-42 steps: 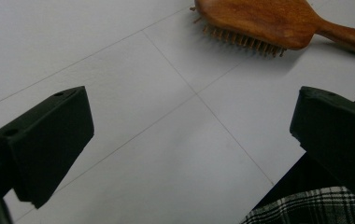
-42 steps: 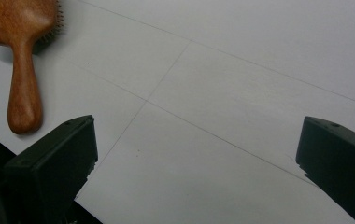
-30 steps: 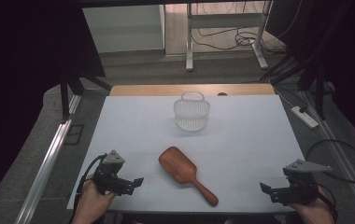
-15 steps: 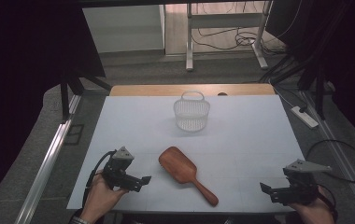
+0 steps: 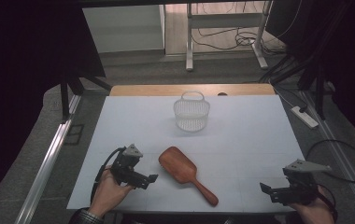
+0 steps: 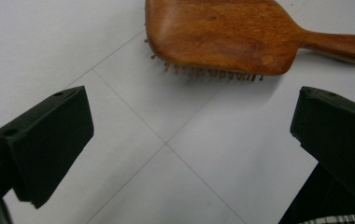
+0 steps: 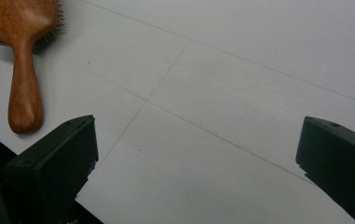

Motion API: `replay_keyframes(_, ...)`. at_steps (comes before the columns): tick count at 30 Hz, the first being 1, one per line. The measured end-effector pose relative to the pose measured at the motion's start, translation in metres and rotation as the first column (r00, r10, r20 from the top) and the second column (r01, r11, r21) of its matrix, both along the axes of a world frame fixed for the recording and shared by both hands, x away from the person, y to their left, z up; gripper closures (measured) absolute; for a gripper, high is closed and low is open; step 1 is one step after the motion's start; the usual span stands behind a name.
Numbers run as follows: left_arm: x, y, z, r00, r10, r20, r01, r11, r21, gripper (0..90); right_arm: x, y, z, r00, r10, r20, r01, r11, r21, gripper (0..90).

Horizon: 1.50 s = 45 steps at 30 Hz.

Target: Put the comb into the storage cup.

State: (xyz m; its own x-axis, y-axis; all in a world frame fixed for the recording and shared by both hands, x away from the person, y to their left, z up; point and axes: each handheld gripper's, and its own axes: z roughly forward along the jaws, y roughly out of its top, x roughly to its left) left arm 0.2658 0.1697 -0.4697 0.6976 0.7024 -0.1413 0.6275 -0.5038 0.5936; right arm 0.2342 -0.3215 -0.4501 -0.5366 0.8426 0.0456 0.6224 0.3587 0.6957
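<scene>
- Standing upright near the far middle of the flat white table top (image 5: 241, 140) is a small white plastic basket with a perforated, slotted wall and an arched handle (image 5: 192, 113); nothing can be made out inside it through its pale mesh.
- The reddish-brown wooden paddle hairbrush (image 5: 184, 168) lies on the near half of the table, well apart from the basket, its broad rounded-rectangular head toward the left and its tapering handle running toward the near right edge.
- In the left gripper view the brush (image 6: 231, 35) lies bristle-side down: smooth, glossy grained wood on top, a row of short pin bristles showing under its near edge.
- In the right gripper view the handle (image 7: 22, 88) ends in a rounded knob close to the table's near edge.
- The black left gripper (image 5: 150, 180), held in a hand at the near left, sits just beside the brush head without touching it; its two blocky matt jaws stand wide apart with bare table between them.
- The black right gripper (image 5: 268, 192) is at the near right corner, well apart from the brush, its jaws likewise spread wide with nothing between them.
- Thin grey lines cross the white surface in a faint grid.
</scene>
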Motion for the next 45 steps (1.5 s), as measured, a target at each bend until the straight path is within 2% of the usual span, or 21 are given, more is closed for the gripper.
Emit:
replay_keyframes(9, 0.009, -0.012, 0.0, 0.9997, -0.025, -0.001, 0.025, 0.9996, 0.014, 0.0, 0.0, 0.0, 0.0, 1.0, 0.003, -0.002, -0.003, 1.0, 0.0, 0.0)
replay_keyframes(14, 0.015, -0.02, 0.001, 0.9994, -0.034, -0.009, 0.034, 0.9994, 0.007, 0.0, 0.0, 0.0, 0.0, 1.0, 0.003, -0.003, -0.003, 1.0, -0.001, 0.0)
replay_keyframes(20, 0.021, -0.029, 0.001, 0.9987, -0.05, -0.002, 0.05, 0.9984, 0.027, 2.1, 0.0, 0.0, 0.0, 1.0, 0.003, -0.004, -0.003, 1.0, -0.002, 0.0)
replay_keyframes(24, 0.024, -0.032, 0.001, 0.9988, -0.049, 0.001, 0.048, 0.9983, 0.033, 13.0, 0.0, 0.0, 0.0, 1.0, 0.003, -0.004, -0.003, 1.0, -0.002, 0.0)
replay_keyframes(30, 0.027, -0.033, 0.004, 0.9987, -0.05, 0.01, 0.05, 0.998, 0.039, 41.3, 0.001, 0.001, -0.001, 1.0, 0.004, -0.008, -0.004, 1.0, -0.005, 0.0)
replay_keyframes(31, 0.028, -0.035, 0.004, 0.9989, -0.043, 0.015, 0.042, 0.9975, 0.057, 47.3, 0.001, 0.001, -0.001, 0.9999, 0.005, -0.009, -0.005, 1.0, -0.006, 0.0)
replay_keyframes(32, 0.028, -0.035, 0.004, 0.9989, -0.043, 0.015, 0.042, 0.9975, 0.057, 52.5, 0.001, 0.001, -0.001, 0.9999, 0.005, -0.009, -0.005, 1.0, -0.006, 0.0)
replay_keyframes(33, 0.029, -0.035, 0.004, 0.9989, -0.043, 0.017, 0.042, 0.9974, 0.059, 52.5, 0.001, 0.001, -0.001, 0.9999, 0.005, -0.01, -0.005, 1.0, -0.007, 0.0)
replay_keyframes(34, 0.029, -0.036, 0.003, 0.9989, -0.041, 0.021, 0.04, 0.9974, 0.06, 58.8, 0.001, 0.001, -0.001, 0.9999, 0.004, -0.011, -0.004, 1.0, -0.008, 0.0)
replay_keyframes(35, 0.029, -0.036, 0.003, 0.9986, -0.051, 0.011, 0.05, 0.9972, 0.056, 71.7, 0.001, 0.001, -0.001, 0.9999, -0.002, -0.015, 0.002, 1.0, -0.012, 0.0)
replay_keyframes(38, 0.03, -0.036, 0.003, 0.9984, -0.056, -0.002, 0.056, 0.9971, 0.051, 85.1, 0.002, 0.001, -0.001, 0.9999, -0.002, -0.016, 0.002, 1.0, -0.012, 0.0)
replay_keyframes(40, 0.03, -0.035, 0.003, 0.9982, -0.059, -0.009, 0.06, 0.9976, 0.036, 88.6, 0.002, 0.001, -0.001, 0.9999, -0.003, -0.017, 0.003, 1.0, -0.012, 0.0)
replay_keyframes(45, 0.03, -0.033, 0.0, 0.9977, -0.066, -0.016, 0.066, 0.9966, 0.049, 88.6, 0.002, 0.001, -0.001, 0.9999, -0.002, -0.017, 0.002, 1.0, -0.012, 0.0)
